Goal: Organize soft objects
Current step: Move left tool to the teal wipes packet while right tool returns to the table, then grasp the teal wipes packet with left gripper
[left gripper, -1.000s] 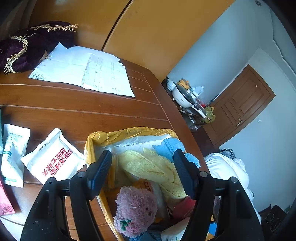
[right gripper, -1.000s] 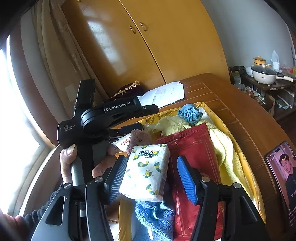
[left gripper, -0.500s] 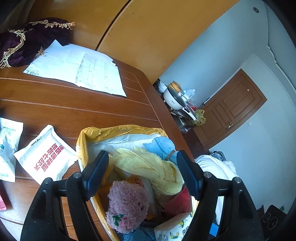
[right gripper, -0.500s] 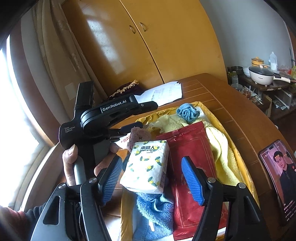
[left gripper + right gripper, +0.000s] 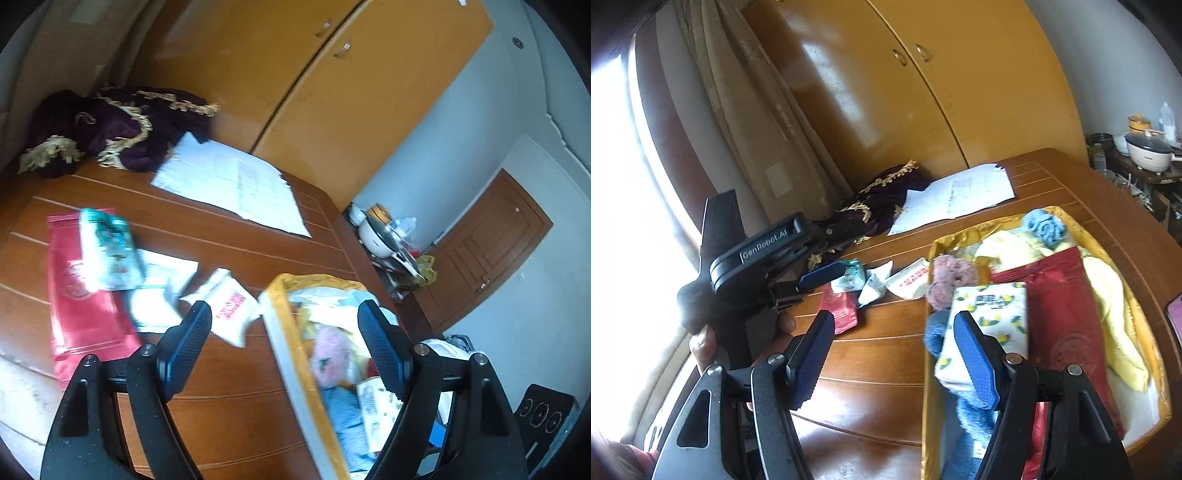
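Observation:
A yellow-rimmed box (image 5: 1145,373) on the wooden table holds soft things: a lemon-print tissue pack (image 5: 993,314), a red pouch (image 5: 1063,317), a yellow towel (image 5: 1115,314), a blue cloth flower (image 5: 1043,227), a pink plush (image 5: 947,280) and a blue towel (image 5: 971,417). My right gripper (image 5: 894,362) is open and empty, straddling the box's left rim. My left gripper (image 5: 286,347) is open and empty above the table, with the box rim (image 5: 280,299) and pink plush (image 5: 330,354) between its fingers' lines. Left of the box lie a red packet (image 5: 85,302), a teal tissue pack (image 5: 107,251) and white packets (image 5: 231,306).
White papers (image 5: 229,184) and a purple fringed cloth (image 5: 110,129) lie at the table's far side by the wooden wardrobe. A hand (image 5: 701,343) holds the left gripper (image 5: 834,258) at the table's left. A phone (image 5: 1175,314) lies right of the box.
The right gripper opened wider, drew back and shifted left, leaving the lemon tissue pack in the box. The left gripper swung left, away from over the box toward the packets on the table.

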`<state>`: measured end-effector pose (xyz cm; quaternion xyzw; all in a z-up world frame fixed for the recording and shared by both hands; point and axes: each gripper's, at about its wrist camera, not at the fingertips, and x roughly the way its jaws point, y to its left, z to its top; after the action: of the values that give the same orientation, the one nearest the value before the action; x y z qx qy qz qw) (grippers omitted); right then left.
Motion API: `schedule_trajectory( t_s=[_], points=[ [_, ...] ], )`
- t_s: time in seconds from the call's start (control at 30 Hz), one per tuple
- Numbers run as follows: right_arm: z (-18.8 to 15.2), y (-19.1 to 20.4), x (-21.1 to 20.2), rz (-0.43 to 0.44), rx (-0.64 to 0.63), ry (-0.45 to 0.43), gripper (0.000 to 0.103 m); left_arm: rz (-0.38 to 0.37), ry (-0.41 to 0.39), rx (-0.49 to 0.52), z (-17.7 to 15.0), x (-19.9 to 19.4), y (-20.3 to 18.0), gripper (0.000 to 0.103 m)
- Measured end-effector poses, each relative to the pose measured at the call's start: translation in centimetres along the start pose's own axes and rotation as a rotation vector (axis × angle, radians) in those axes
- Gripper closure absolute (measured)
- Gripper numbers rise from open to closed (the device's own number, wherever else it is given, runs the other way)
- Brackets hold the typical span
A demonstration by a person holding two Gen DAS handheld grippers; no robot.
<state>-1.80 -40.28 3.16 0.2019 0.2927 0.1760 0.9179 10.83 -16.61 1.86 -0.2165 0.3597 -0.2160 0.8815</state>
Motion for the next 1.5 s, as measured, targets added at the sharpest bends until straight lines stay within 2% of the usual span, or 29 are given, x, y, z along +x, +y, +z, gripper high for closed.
schedule_trajectory(
  t_s=[0.07, 0.17, 0.3, 0.53, 0.73, 0.9, 0.97, 1.0, 1.03, 1.07, 1.1, 1.13, 1.2, 1.33, 1.43, 1.5],
  points=[
    [0.1, 1.1, 1.0, 0.040, -0.011, 0.026, 0.034, 0.097, -0.037, -0.035, 0.0, -1.1, 2.3, 0.022],
    [0.2, 2.6, 2.6, 0.082, -0.034, 0.064, 0.034, 0.168, -0.056, -0.082, 0.3, -2.2, 5.2, 0.022],
    [0.3, 3.8, 4.4, 0.102, -0.052, 0.106, 0.034, 0.204, -0.037, -0.118, 0.9, -2.0, 7.5, 0.022],
    [0.5, 4.0, 7.7, 0.154, 0.012, 0.191, 0.034, 0.268, 0.028, -0.100, 1.8, -0.4, 9.3, 0.022],
    [0.0, 4.6, 10.3, 0.141, 0.016, 0.230, 0.034, 0.335, 0.080, -0.111, 2.7, 1.1, 10.1, 0.022],
    [-1.2, 5.0, 11.4, 0.111, 0.015, 0.245, 0.035, 0.427, 0.130, -0.058, 4.3, 4.7, 9.6, 0.023],
    [-1.3, 5.0, 11.8, 0.092, 0.008, 0.257, 0.037, 0.431, 0.161, -0.056, 4.6, 6.4, 9.7, 0.035],
    [-1.3, 5.0, 12.0, 0.083, 0.006, 0.266, 0.039, 0.449, 0.170, -0.052, 4.7, 7.0, 9.8, 0.045],
    [-1.3, 5.0, 12.3, 0.075, 0.004, 0.274, 0.040, 0.487, 0.149, -0.038, 4.6, 7.0, 9.6, 0.055],
    [-1.2, 5.0, 12.6, 0.065, 0.002, 0.281, 0.041, 0.506, 0.141, -0.028, 4.5, 7.0, 9.5, 0.059],
    [-1.2, 5.0, 12.9, 0.049, -0.001, 0.290, 0.044, 0.506, 0.138, -0.021, 4.4, 6.9, 9.4, 0.068],
    [-1.0, 5.0, 13.3, 0.032, -0.002, 0.303, 0.047, 0.497, 0.136, -0.025, 4.2, 6.6, 9.3, 0.080],
    [-0.3, 5.1, 14.1, 0.014, 0.008, 0.323, 0.050, 0.471, 0.133, -0.019, 4.1, 5.5, 8.8, 0.089],
    [1.9, 5.0, 16.1, 0.014, 0.067, 0.334, 0.051, 0.422, 0.090, -0.027, 2.9, 2.4, 8.5, 0.093],
    [3.2, 5.3, 18.3, -0.026, 0.081, 0.345, 0.051, 0.304, 0.040, -0.066, 1.4, -0.4, 9.7, 0.093],
    [3.7, 5.2, 20.2, -0.068, 0.086, 0.357, 0.050, 0.261, 0.008, -0.108, 0.6, -1.4, 11.0, 0.093]
  ],
)
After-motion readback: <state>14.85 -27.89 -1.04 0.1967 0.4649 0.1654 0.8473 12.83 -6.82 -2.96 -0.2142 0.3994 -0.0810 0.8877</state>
